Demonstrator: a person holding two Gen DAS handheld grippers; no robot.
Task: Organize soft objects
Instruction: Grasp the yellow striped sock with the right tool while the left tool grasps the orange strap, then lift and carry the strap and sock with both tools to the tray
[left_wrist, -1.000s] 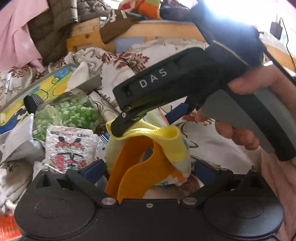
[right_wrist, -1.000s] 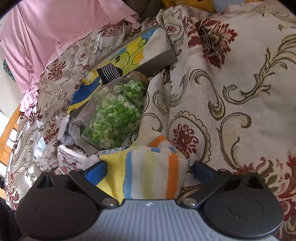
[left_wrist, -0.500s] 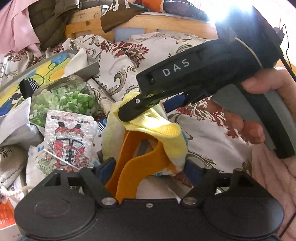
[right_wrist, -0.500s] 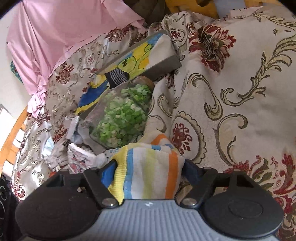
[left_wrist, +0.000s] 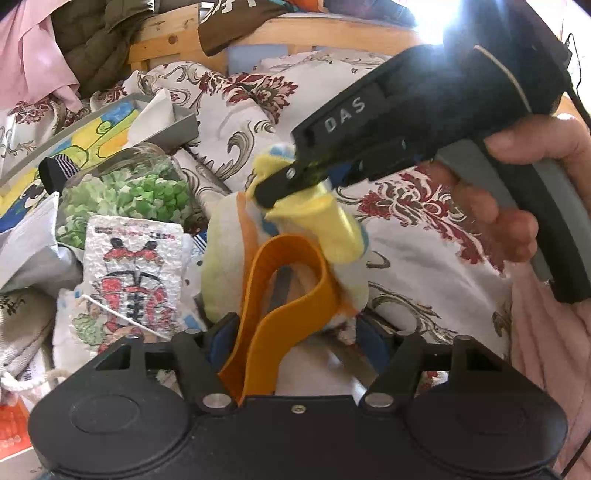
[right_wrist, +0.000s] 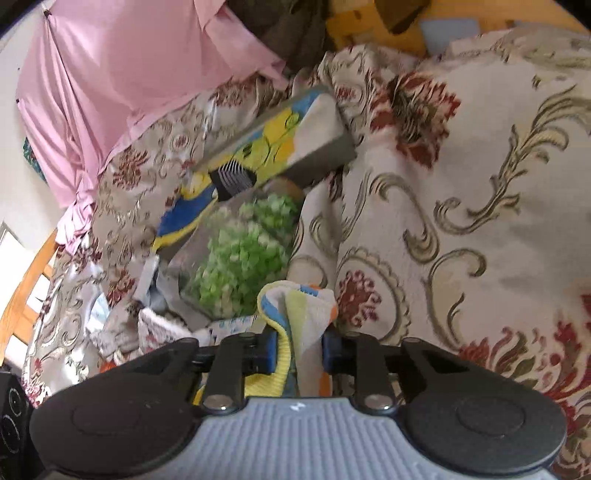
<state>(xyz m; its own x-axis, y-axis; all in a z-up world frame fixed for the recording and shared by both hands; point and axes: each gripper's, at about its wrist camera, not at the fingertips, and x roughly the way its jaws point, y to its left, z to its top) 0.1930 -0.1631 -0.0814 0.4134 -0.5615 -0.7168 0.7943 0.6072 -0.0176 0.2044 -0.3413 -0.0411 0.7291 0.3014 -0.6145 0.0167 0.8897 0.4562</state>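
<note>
A striped towel (left_wrist: 317, 221), yellow, white, blue and orange with an orange band (left_wrist: 266, 325), is held between both grippers above the floral bedspread (left_wrist: 424, 229). My left gripper (left_wrist: 291, 332) is shut on its orange end at the bottom of the left wrist view. My right gripper (right_wrist: 297, 347) is shut on the bunched striped towel (right_wrist: 299, 310); in the left wrist view it (left_wrist: 295, 181) comes in from the right, pinching the yellow edge.
A clear bag of green foam bits (left_wrist: 129, 192), a printed white pouch (left_wrist: 129, 280), a grey tray with a cartoon picture (left_wrist: 103, 125) and a black striped sock (left_wrist: 55, 170) lie left. Pink cloth (right_wrist: 129, 74) and a wooden bed frame (left_wrist: 295, 33) stand behind.
My right gripper has closed from wide to tight on the towel, bunching it. Both grippers have lifted the towel and my left gripper has narrowed on the orange band.
</note>
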